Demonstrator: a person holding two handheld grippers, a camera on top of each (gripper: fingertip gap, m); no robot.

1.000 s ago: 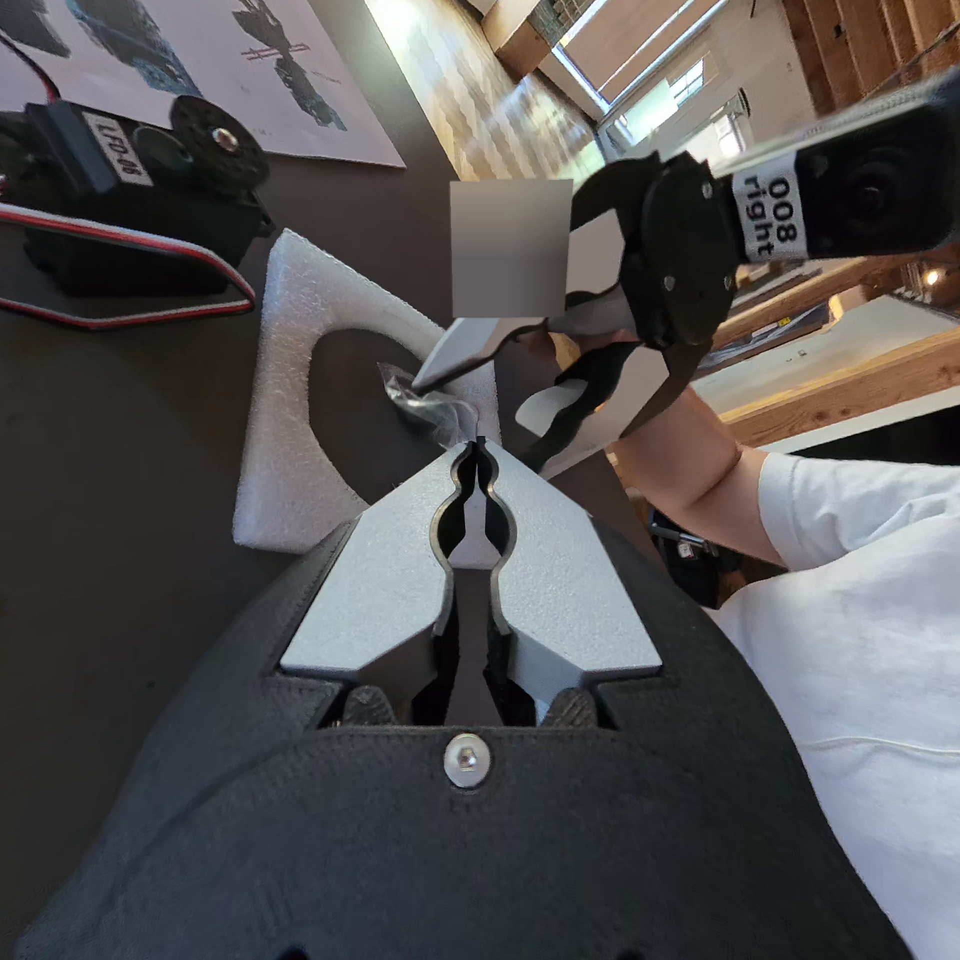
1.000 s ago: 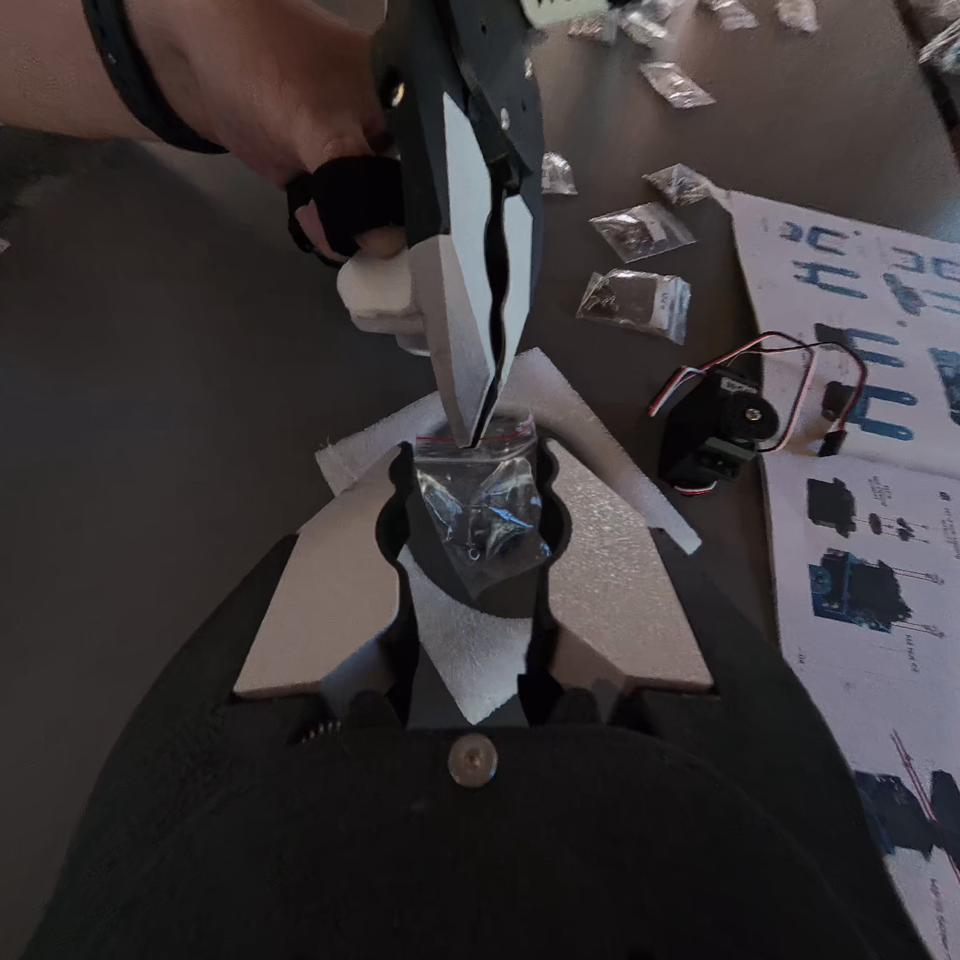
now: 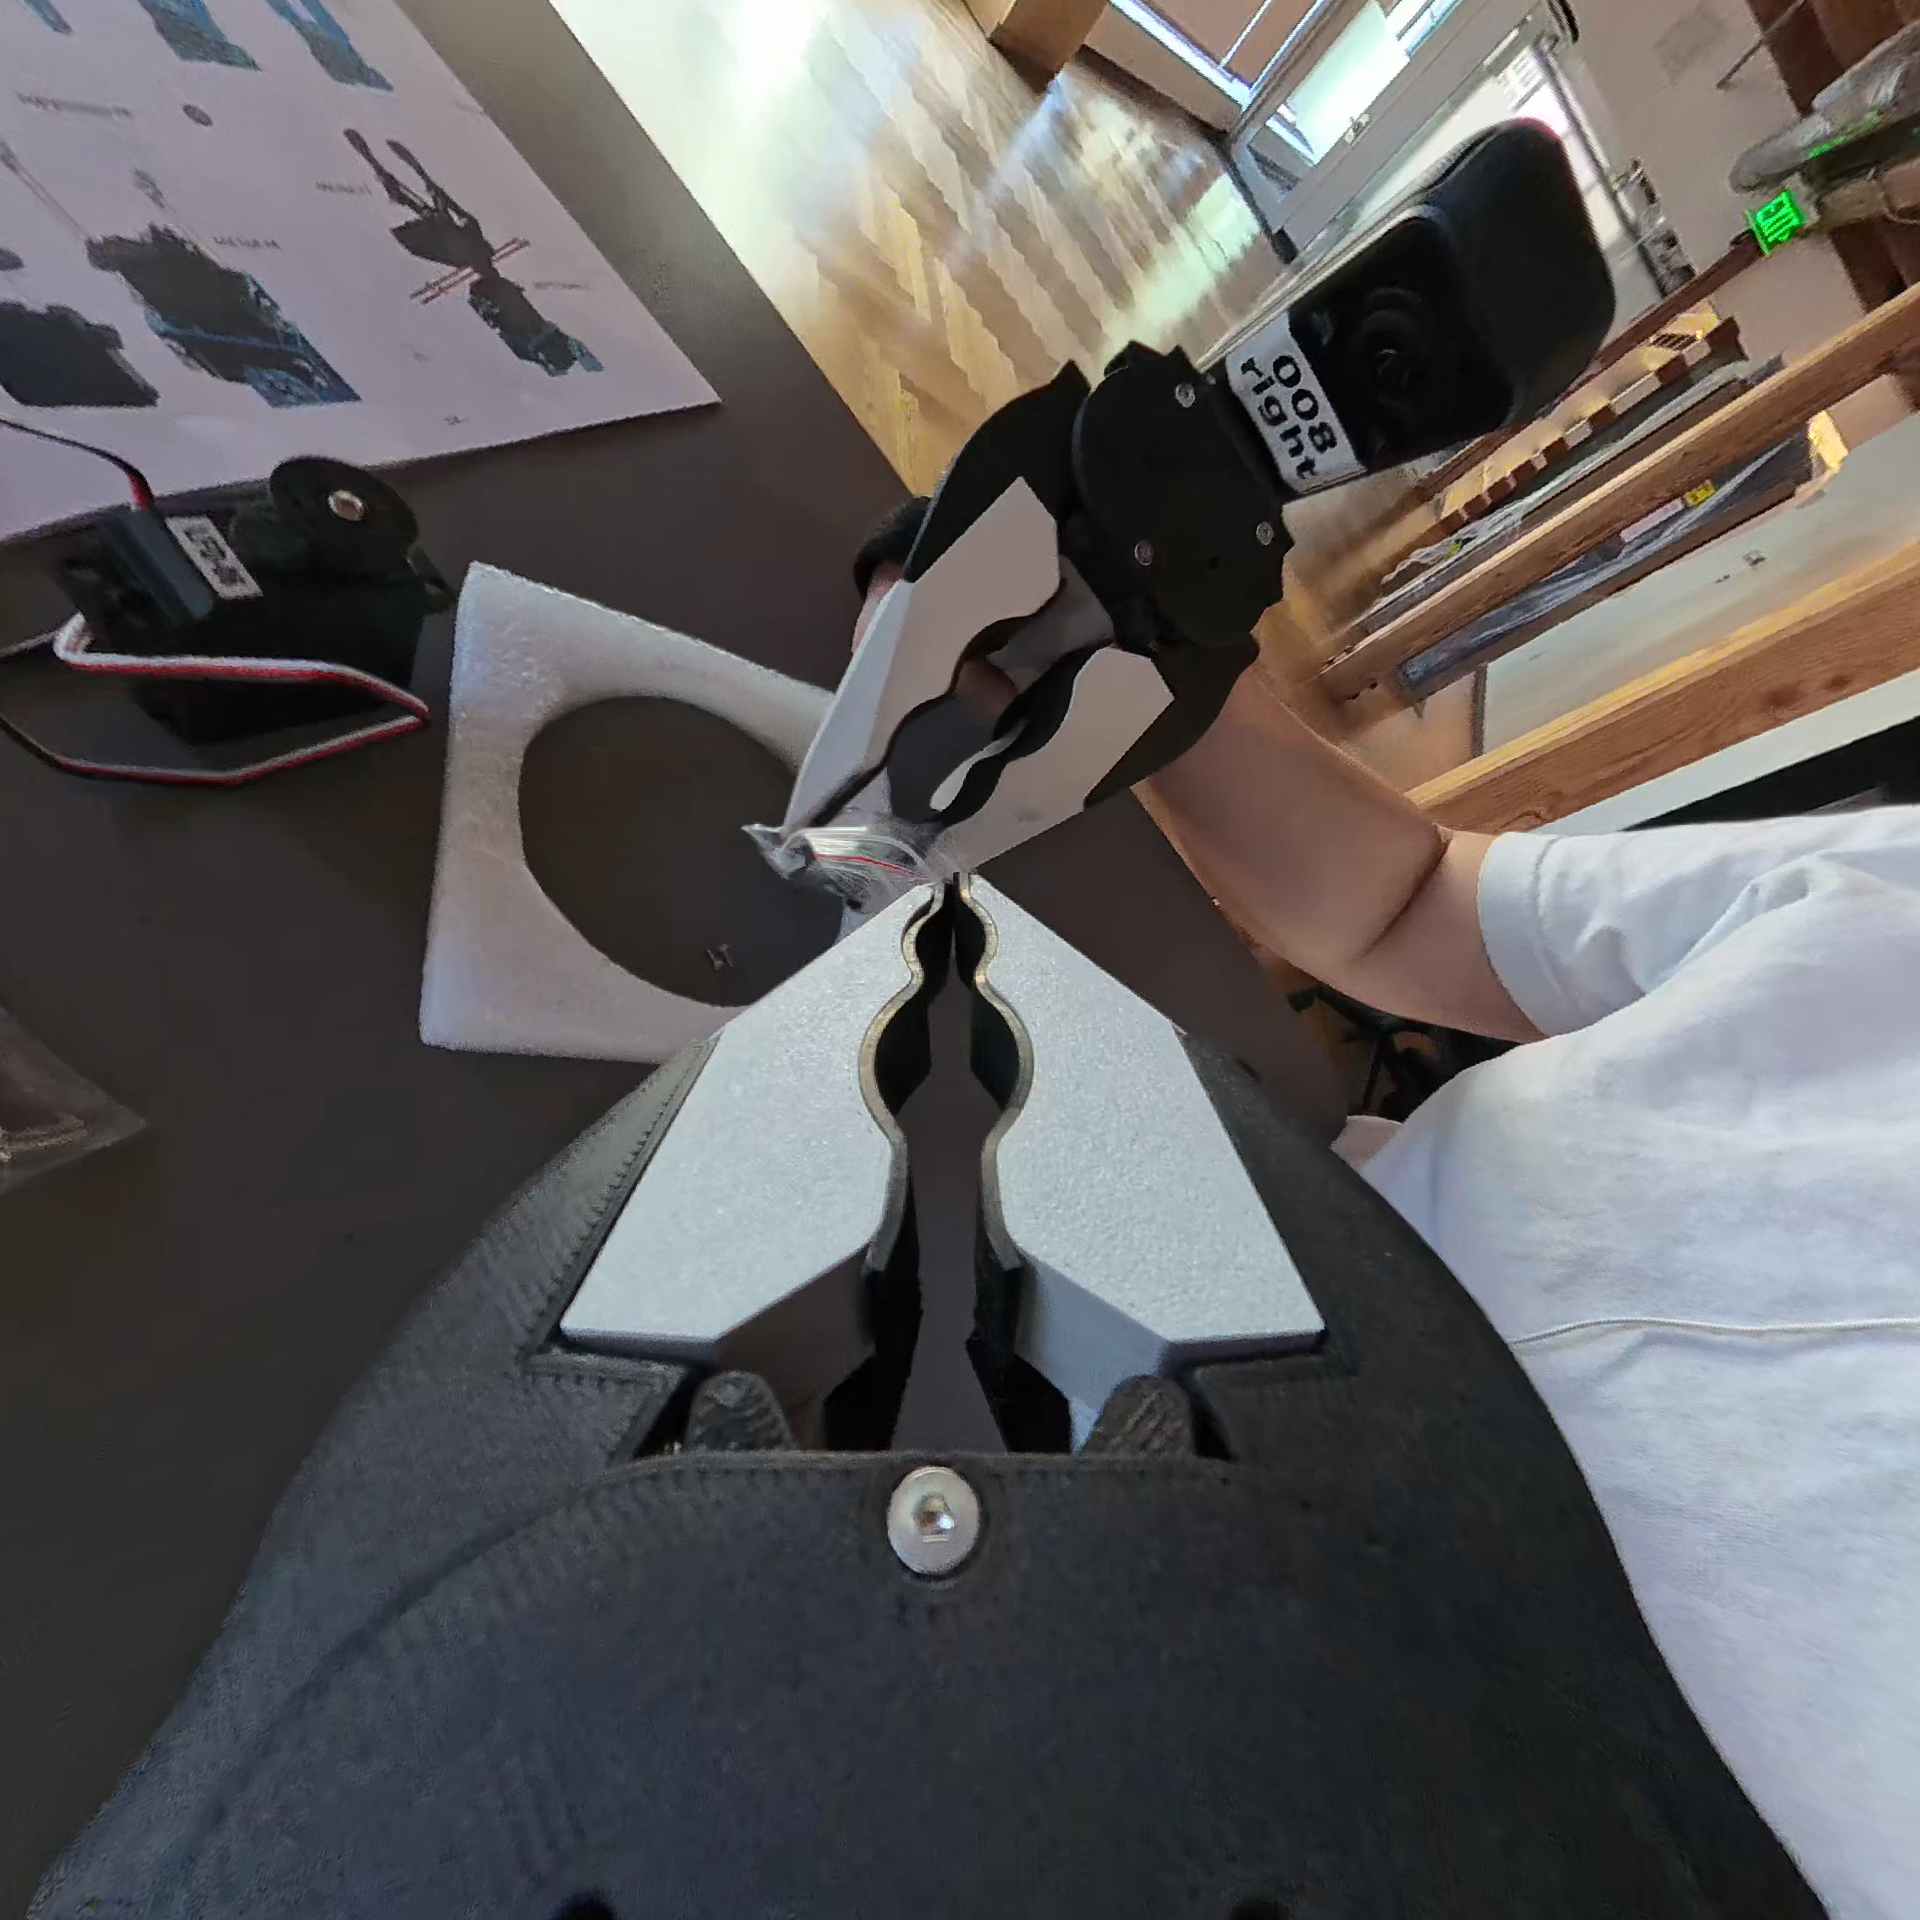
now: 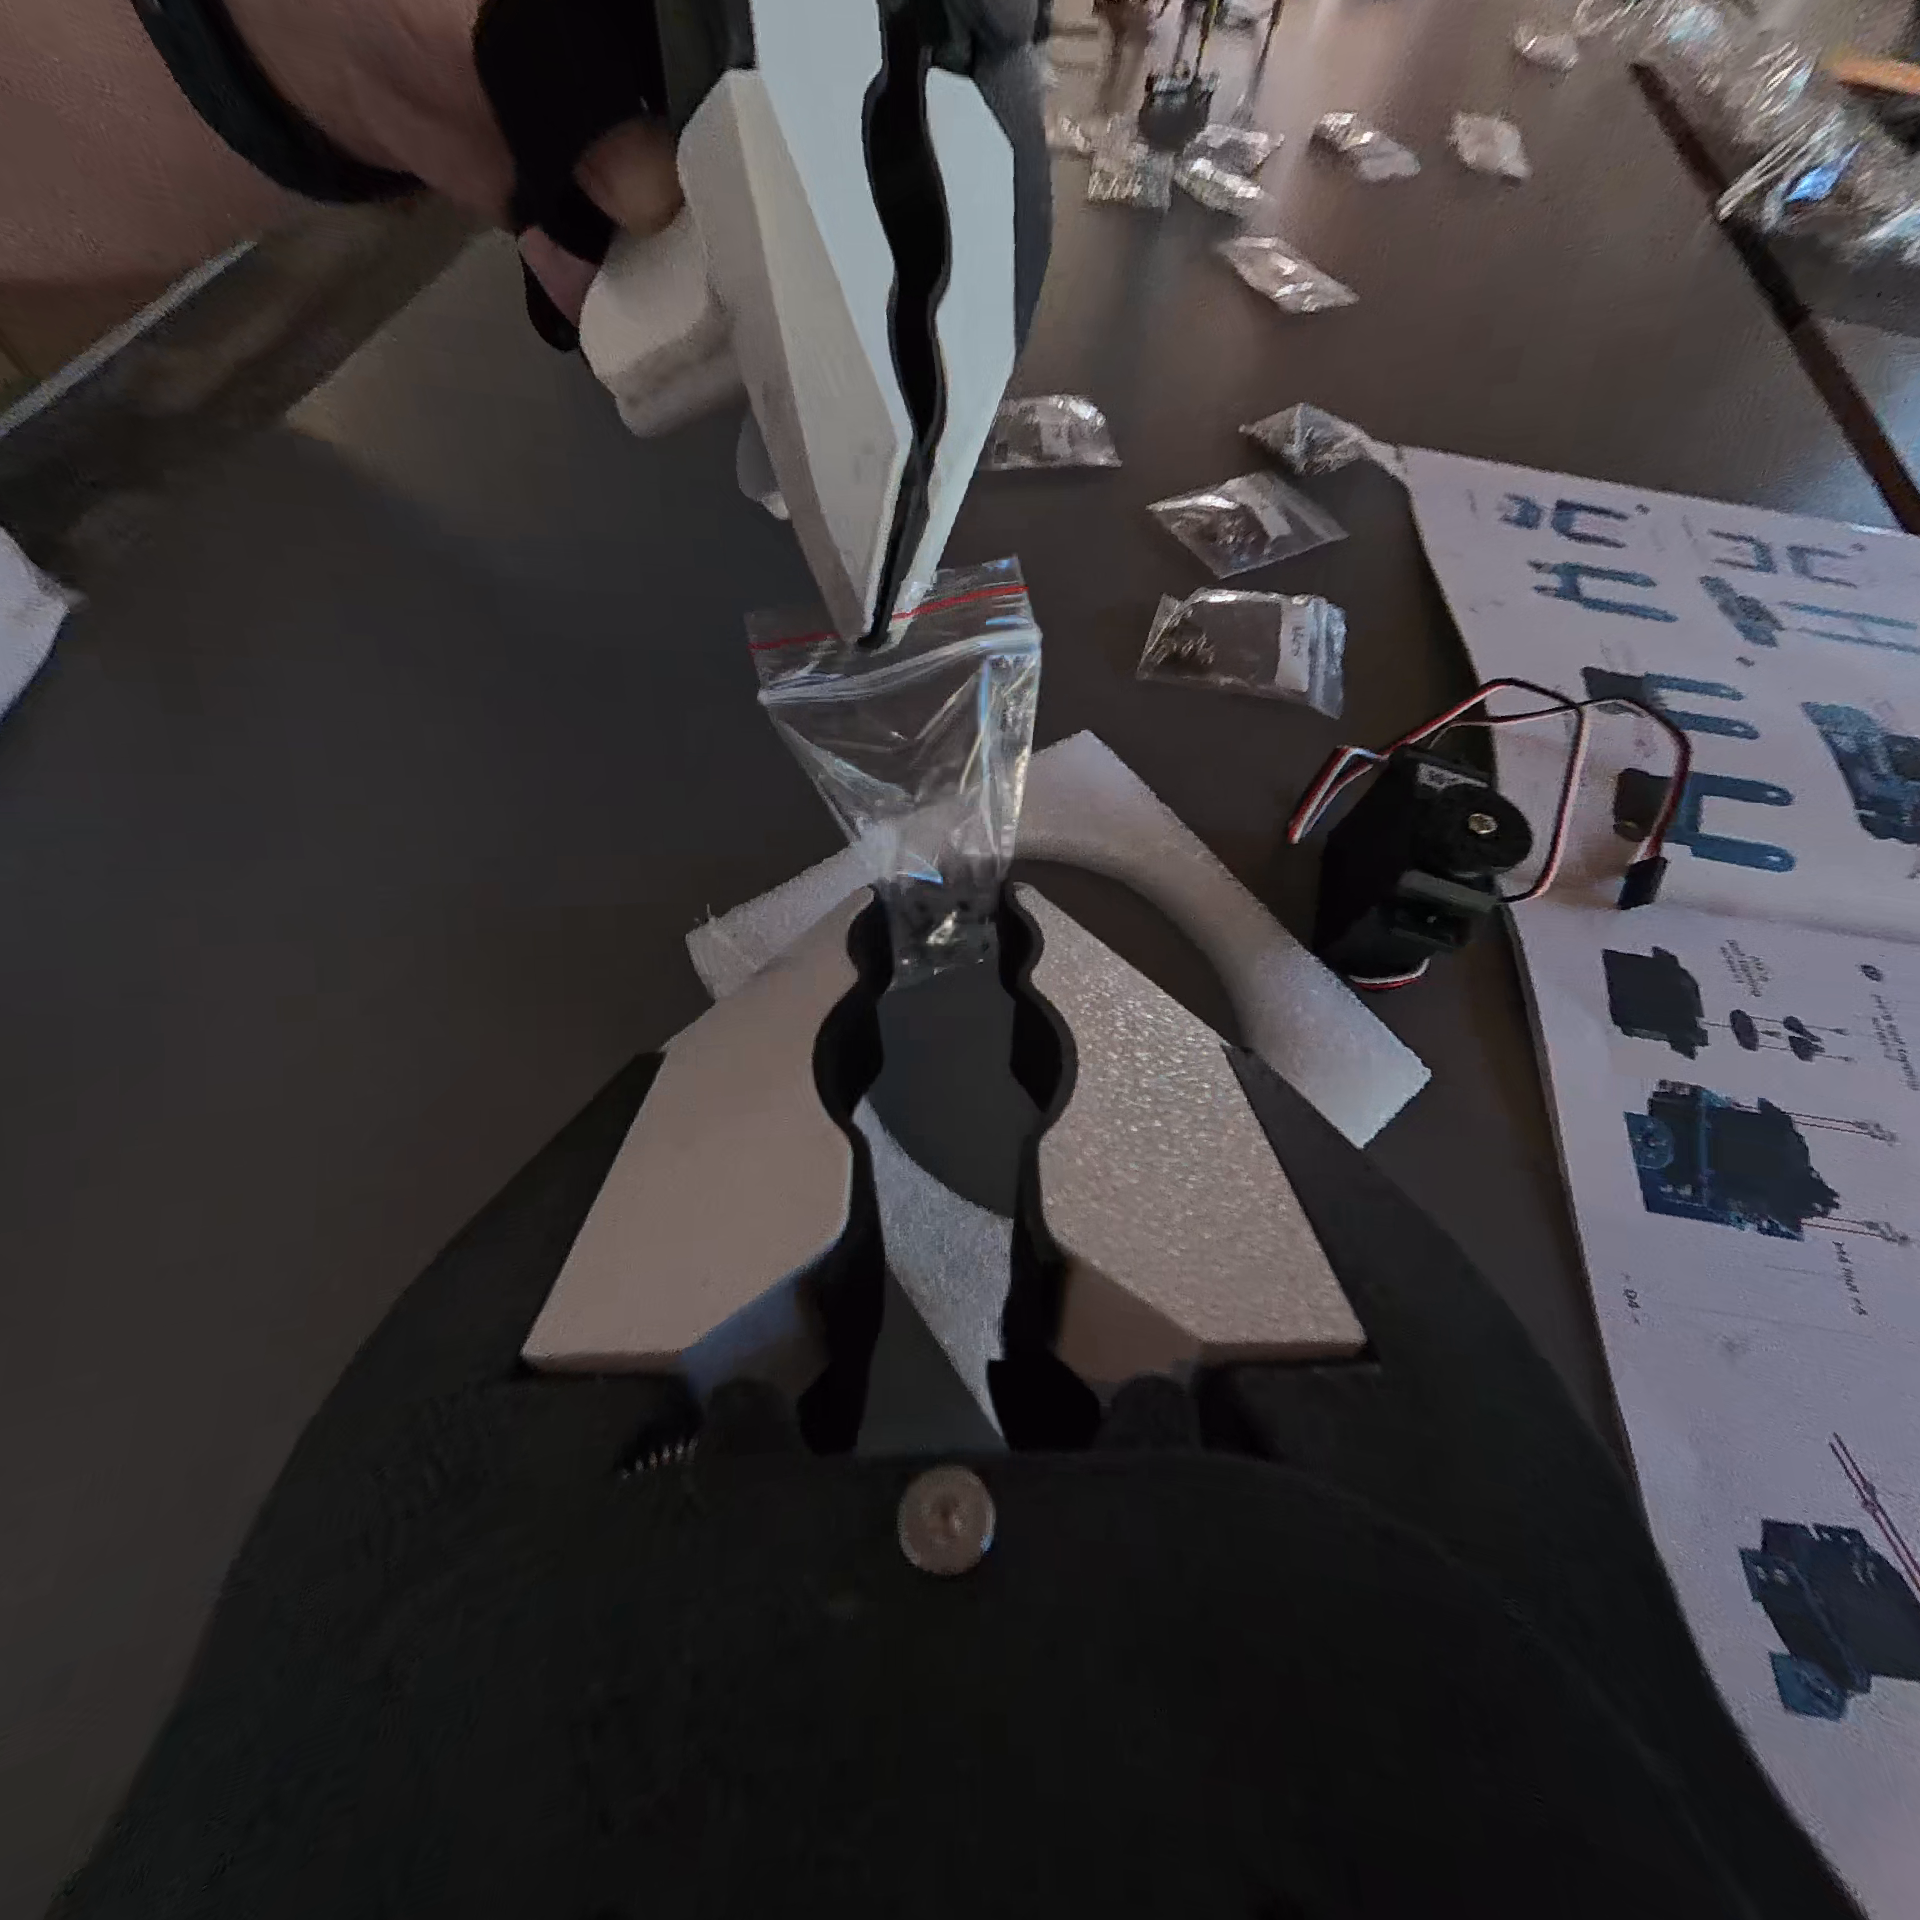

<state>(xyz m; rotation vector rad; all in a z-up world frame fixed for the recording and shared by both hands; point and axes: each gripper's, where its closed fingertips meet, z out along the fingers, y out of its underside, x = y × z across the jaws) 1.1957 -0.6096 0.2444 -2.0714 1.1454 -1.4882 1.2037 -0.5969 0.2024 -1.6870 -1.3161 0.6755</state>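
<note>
A small clear zip bag (image 4: 904, 748) with tiny dark screws hangs stretched between both grippers, above a white foam ring (image 4: 1226, 935). My left gripper (image 3: 951, 883) is shut on the bag's zip edge; in the right wrist view it (image 4: 883, 623) comes down from above. My right gripper (image 4: 940, 904) is closed on the bag's lower end, where the screws sit. In the left wrist view the right gripper (image 3: 883, 847) holds the crumpled bag (image 3: 842, 847) just beyond my left fingertips.
A black servo (image 4: 1423, 862) with red, white and black wires lies right of the foam ring (image 3: 488, 831). A printed instruction sheet (image 4: 1714, 1039) lies on the right. Several more small bags (image 4: 1242, 634) lie behind on the dark table. A person's white sleeve (image 3: 1662, 1039) is at right. My right fingertips sit around 5 centimetres from my left ones.
The bag has been lifted off the foam ring and pulled taut. My right gripper's fingers have closed in on its lower end. My left gripper still pinches the top.
</note>
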